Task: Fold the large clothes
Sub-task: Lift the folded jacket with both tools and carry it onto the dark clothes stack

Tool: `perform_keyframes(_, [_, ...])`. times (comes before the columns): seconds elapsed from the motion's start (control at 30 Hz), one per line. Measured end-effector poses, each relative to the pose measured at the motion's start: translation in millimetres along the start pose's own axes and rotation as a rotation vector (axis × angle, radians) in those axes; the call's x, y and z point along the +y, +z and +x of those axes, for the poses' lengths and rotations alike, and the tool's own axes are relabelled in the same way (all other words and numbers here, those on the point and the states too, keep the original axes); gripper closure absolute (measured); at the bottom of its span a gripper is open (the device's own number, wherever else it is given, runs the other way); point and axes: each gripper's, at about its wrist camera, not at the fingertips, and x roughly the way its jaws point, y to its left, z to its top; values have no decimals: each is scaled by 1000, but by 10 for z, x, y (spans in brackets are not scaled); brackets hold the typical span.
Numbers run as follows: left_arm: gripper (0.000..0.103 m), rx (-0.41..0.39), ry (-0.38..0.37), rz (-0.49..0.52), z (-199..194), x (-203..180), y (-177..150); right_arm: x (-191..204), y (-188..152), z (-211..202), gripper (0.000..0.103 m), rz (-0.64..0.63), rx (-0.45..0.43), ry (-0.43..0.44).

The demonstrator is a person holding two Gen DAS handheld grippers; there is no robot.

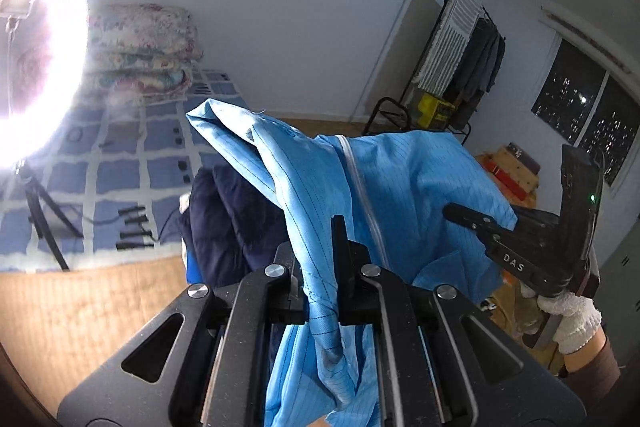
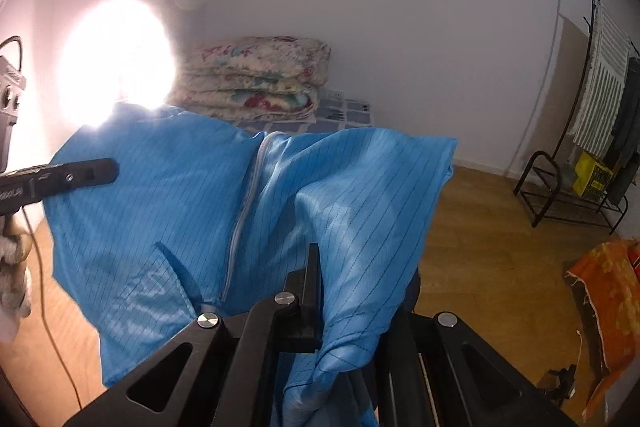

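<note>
Blue garment point(image 1: 400, 179) stretched sideways between both jaws (zipper point(image 2: 240, 215) roughly vertical), seemingly airborne.

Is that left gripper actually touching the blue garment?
Touching. In the left wrist view the left gripper has its jaws shut on a fold of the blue garment, with cloth pinched between the fingers and hanging below them.

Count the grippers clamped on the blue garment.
2. The left gripper pinches one bunched edge of the blue garment; the right gripper pinches another edge.
</note>
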Motion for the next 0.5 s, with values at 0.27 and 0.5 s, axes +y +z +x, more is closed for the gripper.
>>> perform_keyframes(0.27, [98,43,43,-33,642,286,-155,-324,-136,622,101,48,29,16])
perform_keyframes(0.5, [98,62,77,-104,877,694,-343,-628,-379,961,100,107,68,6])
